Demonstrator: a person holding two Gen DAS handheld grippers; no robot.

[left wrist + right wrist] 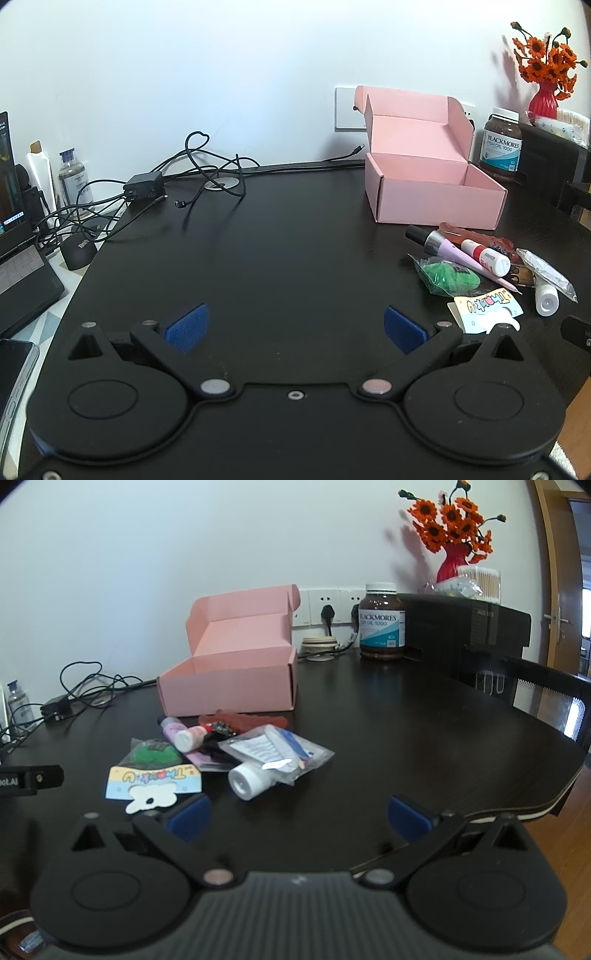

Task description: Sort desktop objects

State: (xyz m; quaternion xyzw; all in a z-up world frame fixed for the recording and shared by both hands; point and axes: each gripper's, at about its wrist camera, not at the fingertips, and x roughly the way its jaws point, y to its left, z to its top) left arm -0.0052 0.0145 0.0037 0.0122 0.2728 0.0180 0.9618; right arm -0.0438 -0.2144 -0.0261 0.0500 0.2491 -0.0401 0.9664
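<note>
Both the left gripper [295, 326] and right gripper [299, 818] hang wide apart and empty over the dark desk [388, 716]. The heap of small toiletries and packets [236, 749] lies just before the open pink cardboard box [229, 675], which looks empty. The slippery clear plastic pouch [284, 751] may slide from a pinch (tubes overlap it). The brown bottle [382, 622] reads "BLACKMORES".

Open box [236, 679] on the desk [406, 738], small items heaped just before it, card [155, 784] nearest, supplement bottle [382, 622] behind right, cables [177, 177] far left.
</note>
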